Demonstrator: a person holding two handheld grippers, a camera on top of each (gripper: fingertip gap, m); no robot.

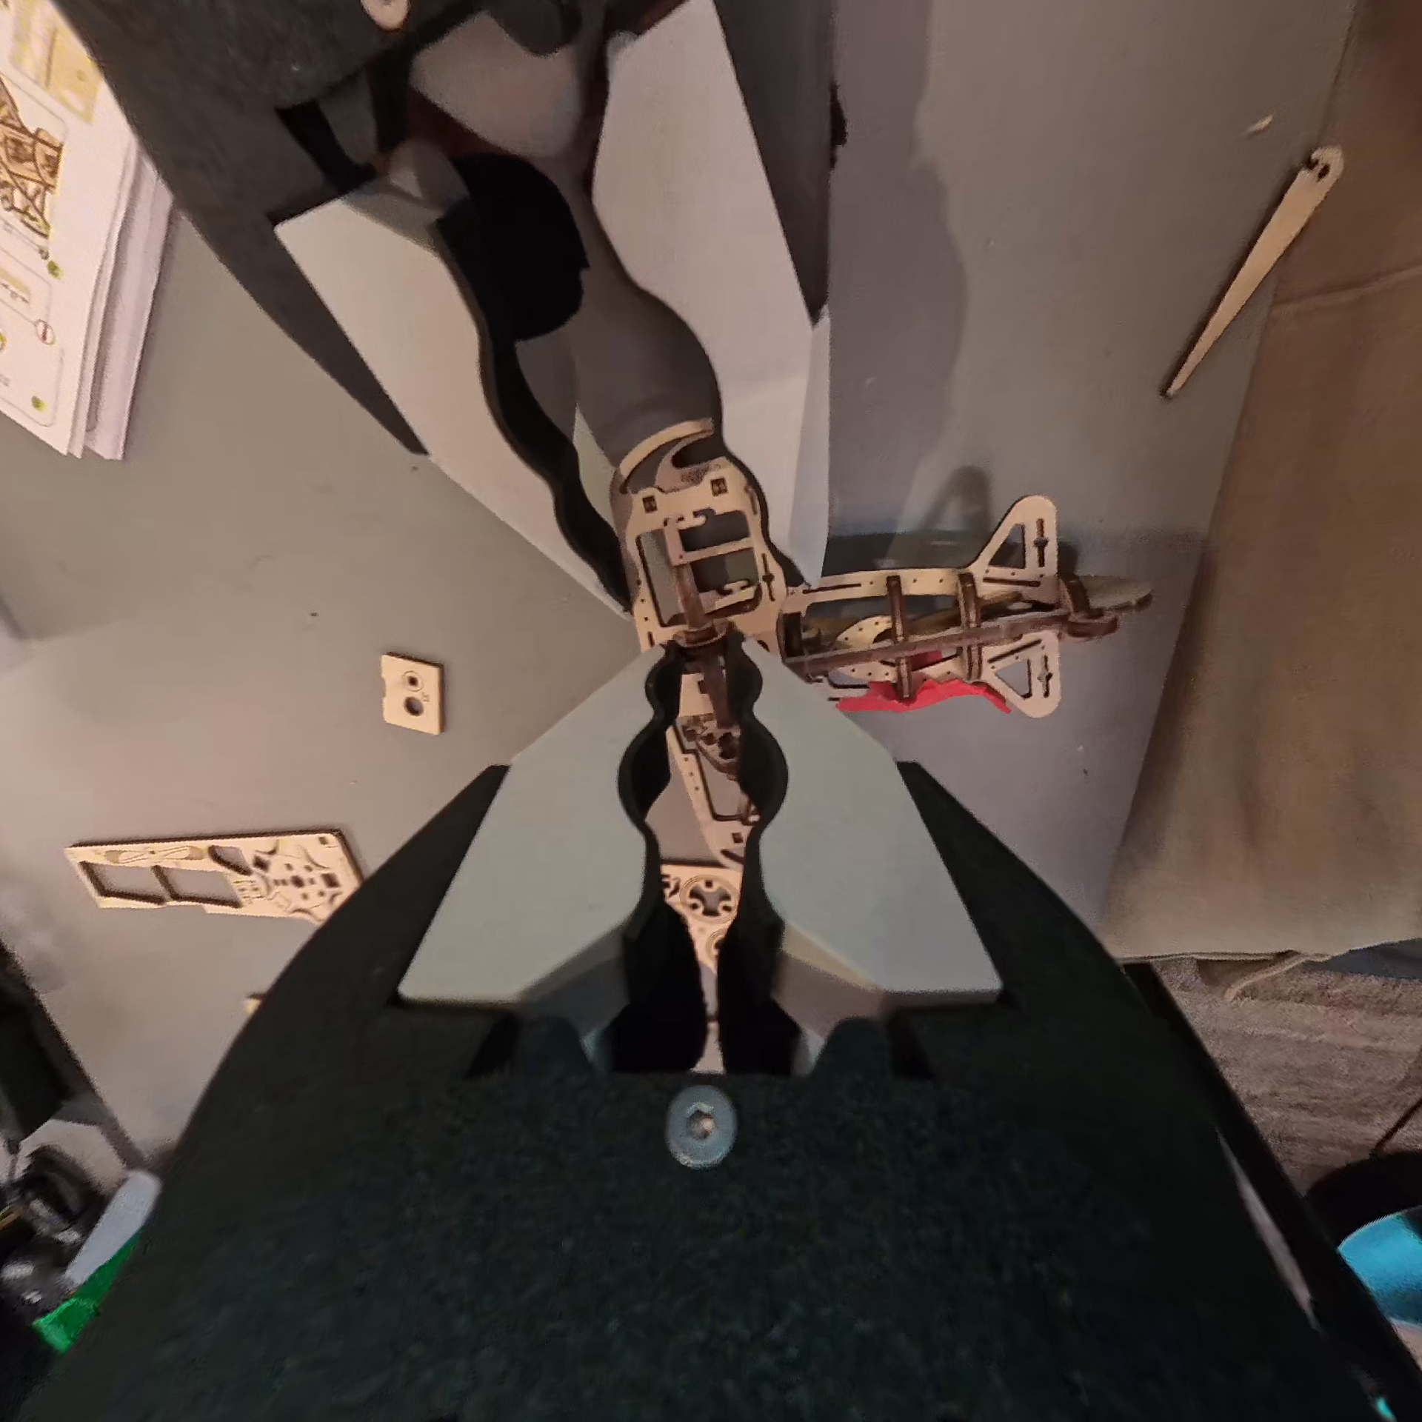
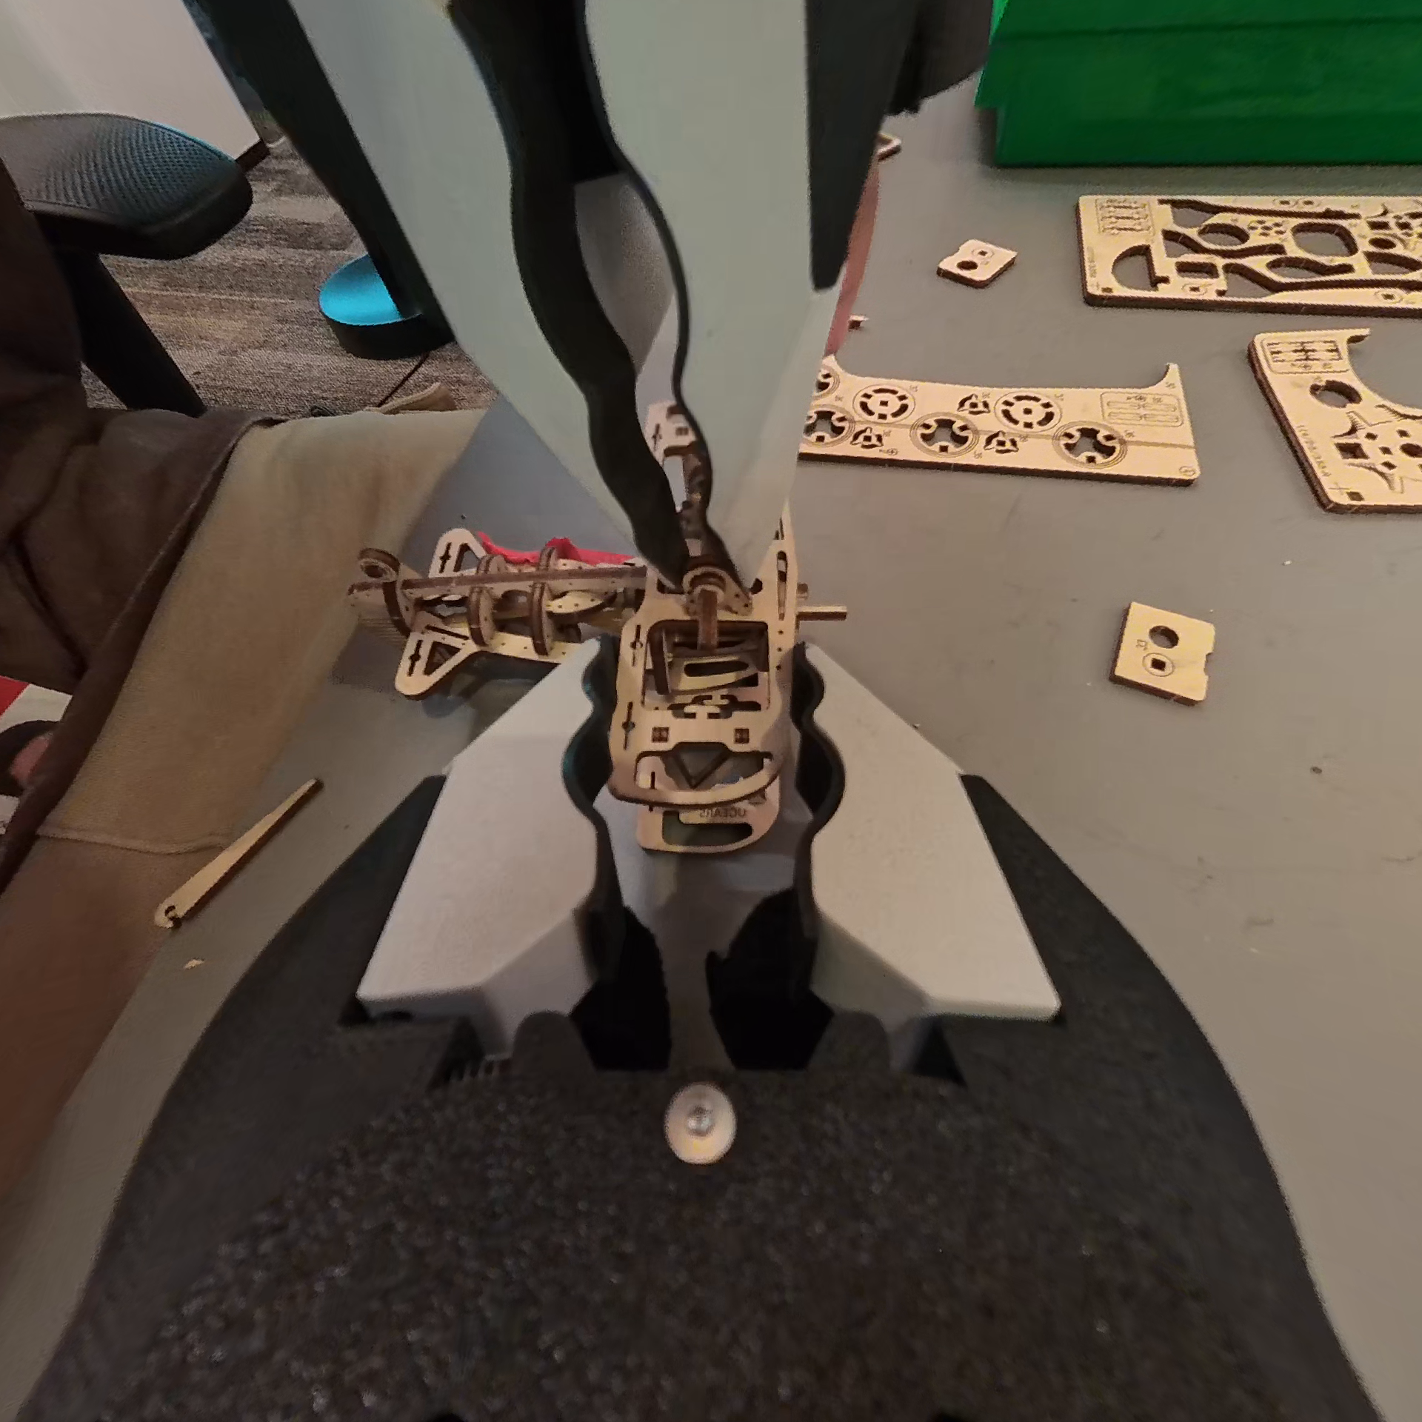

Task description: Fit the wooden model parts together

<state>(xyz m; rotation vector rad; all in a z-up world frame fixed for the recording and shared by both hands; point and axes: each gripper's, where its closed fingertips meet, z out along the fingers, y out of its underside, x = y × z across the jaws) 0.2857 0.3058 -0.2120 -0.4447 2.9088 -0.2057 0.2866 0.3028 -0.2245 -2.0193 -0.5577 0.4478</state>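
Observation:
My right gripper (image 2: 700,662) is shut on a small wooden frame assembly (image 2: 696,739), its fingers on either side of it. My left gripper (image 1: 696,654) is shut on a thin wooden part with a dark axle (image 1: 716,731). The tip of that part meets the top of the frame (image 1: 692,539). In the right wrist view the left gripper (image 2: 704,573) comes down from above onto the frame. In the left wrist view the right gripper (image 1: 716,569) reaches in from the top. A larger wooden fuselage-like model (image 1: 962,623) lies on the grey table beside them, over a red piece (image 1: 908,699).
Cut-out wooden sheets (image 2: 993,431) (image 2: 1246,254) lie to the right, with small square pieces (image 2: 1162,654) (image 1: 414,690). A wooden stick (image 2: 238,850) lies near a beige cloth (image 1: 1270,615). A green box (image 2: 1200,77) stands at the back and an instruction sheet (image 1: 54,231) lies at the table's edge. Only a small space, under 4 cm, lies between the two pairs of fingers.

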